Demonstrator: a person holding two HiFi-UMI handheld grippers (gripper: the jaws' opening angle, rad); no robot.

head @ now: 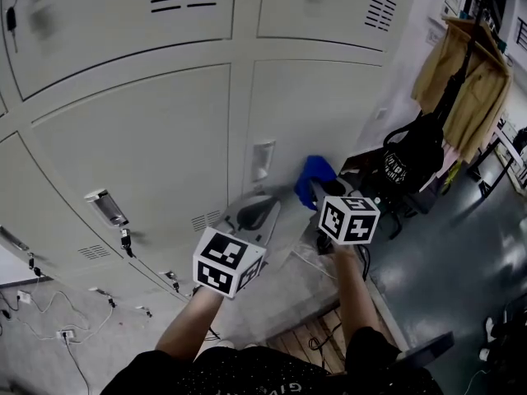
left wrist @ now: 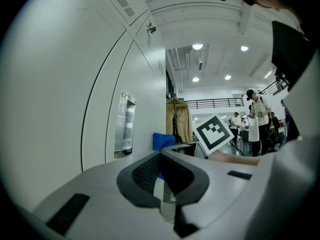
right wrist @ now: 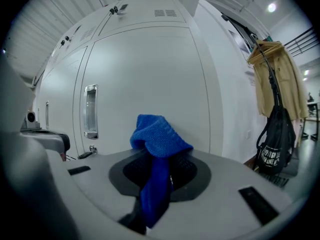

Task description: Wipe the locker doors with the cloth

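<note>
Cloth (right wrist: 158, 134) clamped in right gripper (right wrist: 161, 173), locker doors (right wrist: 145, 79) closed

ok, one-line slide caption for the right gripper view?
Right gripper shut on a blue knitted cloth, facing a pale grey metal locker door with a recessed handle.

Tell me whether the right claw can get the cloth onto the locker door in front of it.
Probably yes. The right claw is shut on the blue cloth, which sticks out past its tip, and the locker door faces it with nothing between them.
</note>
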